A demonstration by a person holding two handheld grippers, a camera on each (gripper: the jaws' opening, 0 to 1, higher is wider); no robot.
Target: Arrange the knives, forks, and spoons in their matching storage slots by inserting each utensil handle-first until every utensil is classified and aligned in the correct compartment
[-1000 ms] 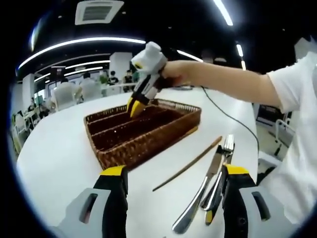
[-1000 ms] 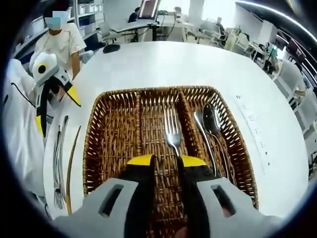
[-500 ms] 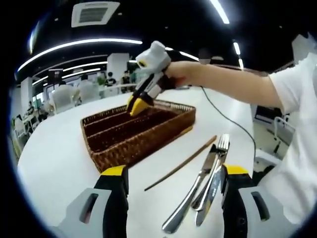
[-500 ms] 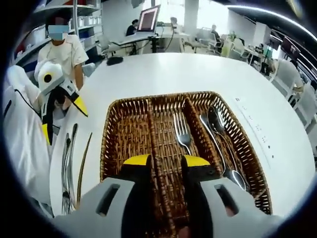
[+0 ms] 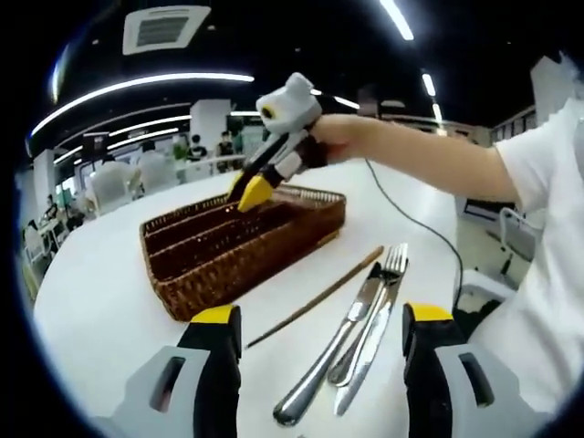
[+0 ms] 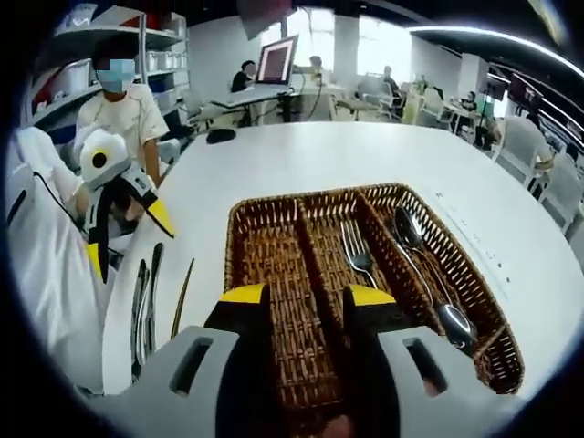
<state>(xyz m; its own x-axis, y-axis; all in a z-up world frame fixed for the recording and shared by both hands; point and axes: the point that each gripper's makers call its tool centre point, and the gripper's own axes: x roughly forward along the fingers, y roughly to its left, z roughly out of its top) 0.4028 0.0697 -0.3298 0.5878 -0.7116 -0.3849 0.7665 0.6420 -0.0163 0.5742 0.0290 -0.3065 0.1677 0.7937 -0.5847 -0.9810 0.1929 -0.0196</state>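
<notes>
— Where's the loose cutlery [image 5: 351,333]?
— On the desk [image 5: 100,301] beside the basket [image 5: 239,246], lengthwise between the left claw [image 5: 315,339]'s spread tips (empty).
— Right claw [image 6: 308,296]?
— Over the basket, parted, holding nothing; farther off.

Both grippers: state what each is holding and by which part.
Nothing is held. The left gripper is open above the utensils on the table; the right gripper is open over the wicker tray.
</notes>
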